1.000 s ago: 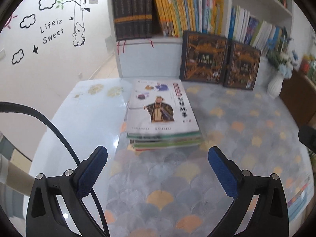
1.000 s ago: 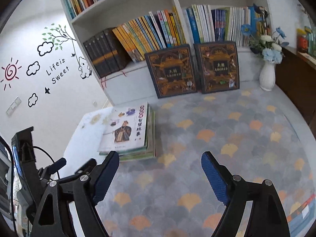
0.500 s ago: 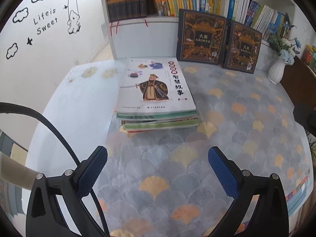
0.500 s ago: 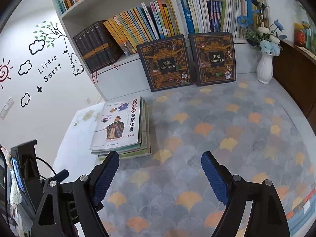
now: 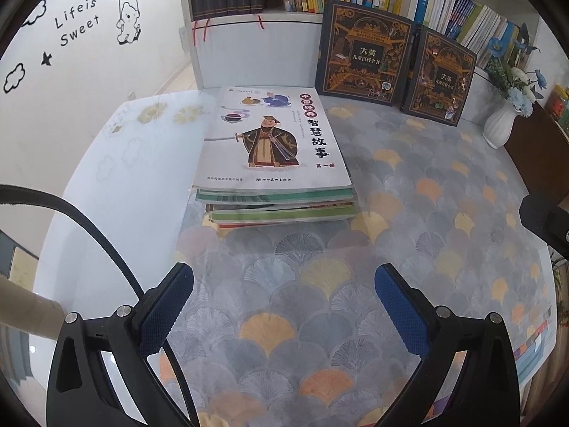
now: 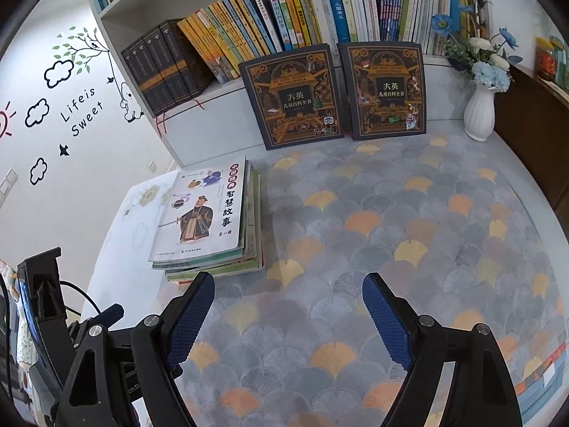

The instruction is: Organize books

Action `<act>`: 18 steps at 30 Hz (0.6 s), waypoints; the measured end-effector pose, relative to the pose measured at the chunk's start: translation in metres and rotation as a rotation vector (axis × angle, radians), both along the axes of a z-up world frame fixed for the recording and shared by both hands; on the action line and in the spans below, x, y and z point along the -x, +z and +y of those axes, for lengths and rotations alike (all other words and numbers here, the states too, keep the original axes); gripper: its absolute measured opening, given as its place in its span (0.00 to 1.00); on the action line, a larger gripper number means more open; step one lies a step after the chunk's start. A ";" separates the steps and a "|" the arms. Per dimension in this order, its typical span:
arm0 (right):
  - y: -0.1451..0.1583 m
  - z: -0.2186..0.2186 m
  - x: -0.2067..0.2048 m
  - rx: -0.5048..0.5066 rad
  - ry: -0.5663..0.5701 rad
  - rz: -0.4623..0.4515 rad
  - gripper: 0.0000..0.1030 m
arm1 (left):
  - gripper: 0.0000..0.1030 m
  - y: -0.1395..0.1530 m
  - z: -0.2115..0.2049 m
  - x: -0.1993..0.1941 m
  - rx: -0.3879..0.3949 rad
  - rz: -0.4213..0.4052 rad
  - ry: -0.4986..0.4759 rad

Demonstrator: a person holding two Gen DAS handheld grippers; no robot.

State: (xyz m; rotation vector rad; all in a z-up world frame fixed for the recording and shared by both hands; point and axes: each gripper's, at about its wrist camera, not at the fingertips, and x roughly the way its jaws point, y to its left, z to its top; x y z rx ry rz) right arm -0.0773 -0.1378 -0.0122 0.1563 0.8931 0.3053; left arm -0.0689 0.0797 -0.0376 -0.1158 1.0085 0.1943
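**Blue-padded claws wide over the book stack**

Lay flat w/ uneven edges on tabletop [image 5: 444,213]: stack of books [image 5: 274,178], near bookshelf [image 6: 199,106]. Left claw [image 5: 284,284] spread wide, empty, aimed at stack's near edge. Right claw [image 6: 288,299] likewise wide, empty, beside stack. Fit both tidied and pending. For any lift: gripped top book's edge only, kept level.

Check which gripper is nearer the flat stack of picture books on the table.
Left. The left gripper faces the stack of picture books straight on, just short of it. The right gripper sits off to the stack's right, fingers open.
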 end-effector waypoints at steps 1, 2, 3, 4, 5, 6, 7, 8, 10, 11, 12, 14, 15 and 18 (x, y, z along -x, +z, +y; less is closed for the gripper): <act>0.000 0.001 -0.001 0.005 0.003 0.000 0.81 | 0.99 0.000 0.000 0.000 0.000 0.001 0.000; 0.000 0.002 -0.001 0.011 0.006 0.000 0.81 | 0.99 -0.001 0.001 0.000 0.000 0.002 -0.001; -0.001 0.003 -0.001 0.016 0.008 0.000 0.81 | 0.99 -0.001 0.001 0.000 0.000 0.004 0.000; -0.001 0.004 -0.001 0.019 0.009 0.001 0.81 | 0.99 -0.002 0.001 -0.001 0.002 0.005 0.000; -0.001 0.005 -0.001 0.021 0.010 0.003 0.81 | 0.99 -0.002 0.001 -0.001 0.004 0.006 -0.001; -0.001 0.005 -0.001 0.021 0.011 0.004 0.81 | 0.99 -0.002 0.001 -0.001 0.005 0.007 -0.001; -0.001 0.005 -0.001 0.024 0.010 0.004 0.81 | 0.99 -0.002 0.001 -0.001 0.004 0.006 -0.001; -0.001 0.005 -0.002 0.025 0.010 0.003 0.81 | 0.99 -0.002 0.001 -0.001 0.004 0.006 -0.003; -0.001 0.006 -0.001 0.033 0.007 0.001 0.81 | 0.99 -0.002 0.002 -0.002 0.003 0.007 -0.006; -0.001 0.006 0.000 0.036 0.006 -0.001 0.81 | 0.99 -0.003 0.002 -0.003 0.004 0.008 -0.010; -0.001 0.006 0.000 0.041 0.005 -0.003 0.81 | 0.99 -0.004 0.002 -0.003 0.005 0.009 -0.012; 0.001 0.008 0.001 0.082 -0.005 -0.022 0.81 | 0.99 -0.004 0.002 -0.005 0.007 0.013 -0.016; 0.002 0.009 0.003 0.110 -0.011 -0.037 0.81 | 0.99 -0.004 0.002 -0.005 0.010 0.013 -0.018; 0.009 0.010 0.006 0.126 -0.011 -0.068 0.81 | 0.99 -0.002 0.001 -0.005 0.010 0.002 -0.019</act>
